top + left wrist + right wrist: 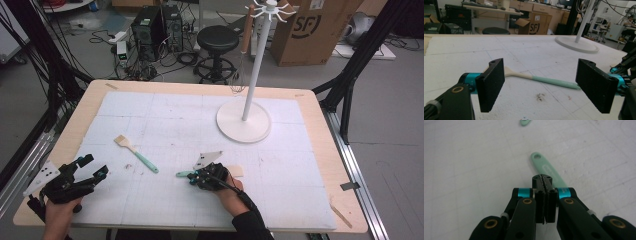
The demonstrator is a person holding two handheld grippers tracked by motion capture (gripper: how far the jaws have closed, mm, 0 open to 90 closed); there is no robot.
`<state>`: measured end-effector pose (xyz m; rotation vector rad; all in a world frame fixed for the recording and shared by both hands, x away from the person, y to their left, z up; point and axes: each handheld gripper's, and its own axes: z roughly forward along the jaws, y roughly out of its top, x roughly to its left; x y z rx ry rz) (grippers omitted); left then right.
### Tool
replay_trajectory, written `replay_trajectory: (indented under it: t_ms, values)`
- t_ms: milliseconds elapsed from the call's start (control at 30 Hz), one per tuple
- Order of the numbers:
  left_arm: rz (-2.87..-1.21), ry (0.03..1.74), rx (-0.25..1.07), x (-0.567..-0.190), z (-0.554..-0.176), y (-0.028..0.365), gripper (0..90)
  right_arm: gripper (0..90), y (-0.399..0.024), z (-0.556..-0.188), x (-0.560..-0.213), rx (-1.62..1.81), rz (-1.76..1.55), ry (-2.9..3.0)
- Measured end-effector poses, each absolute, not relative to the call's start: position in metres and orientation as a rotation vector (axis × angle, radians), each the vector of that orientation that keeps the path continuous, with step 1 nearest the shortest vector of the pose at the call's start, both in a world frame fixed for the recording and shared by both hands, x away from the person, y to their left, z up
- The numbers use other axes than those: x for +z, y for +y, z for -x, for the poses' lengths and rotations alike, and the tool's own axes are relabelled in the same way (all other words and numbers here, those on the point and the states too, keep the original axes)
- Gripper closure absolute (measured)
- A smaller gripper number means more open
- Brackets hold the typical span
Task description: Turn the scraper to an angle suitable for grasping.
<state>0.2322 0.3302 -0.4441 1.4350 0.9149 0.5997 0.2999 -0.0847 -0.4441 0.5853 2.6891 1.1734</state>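
A pale wooden table [320, 150], covered by a white gridded foam mat [200, 125], carries a white hanging stand with a round base and a crown of hooks [244, 120] at its far right, where a wire whisk with a wooden handle [243, 55] already hangs from one hook. This suggests the loose utensils are meant to end up there too. Nearer the person, a silicone pastry brush with a cream head and mint-green handle [136, 154] lies flat on the mat, left of centre. The left gripper [92, 167] hovers low at the near-left corner with its jaws spread wide and nothing between them. In the left gripper view, the brush lies on the mat just beyond the open pads. The right gripper [192, 178] sits near the middle of the near edge with its jaws clenched together. Under its tip lies a second mint-green utensil handle with a hanging hole [546, 168], flat on the mat. Whether the closed jaws actually pinch it or merely rest over it cannot be told.
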Motion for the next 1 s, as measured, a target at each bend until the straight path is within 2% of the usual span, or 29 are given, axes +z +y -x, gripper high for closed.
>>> replay_trajectory:
  t_ms: [500,733,1000]
  values:
    - [-1.439,0.907,0.593,-0.445,-0.232,0.327,23.8,89.4,-0.08,-0.332,-0.442,0.998,-0.851,2.47]
    - [-1.441,0.907,0.59,-0.445,-0.232,0.327,23.8,89.3,-0.121,-0.343,-0.431,1.081,-1.022,2.36]
    - [-1.443,0.907,0.589,-0.446,-0.232,0.327,23.8,89.3,-0.153,-0.347,-0.441,1.013,-1.128,2.41]
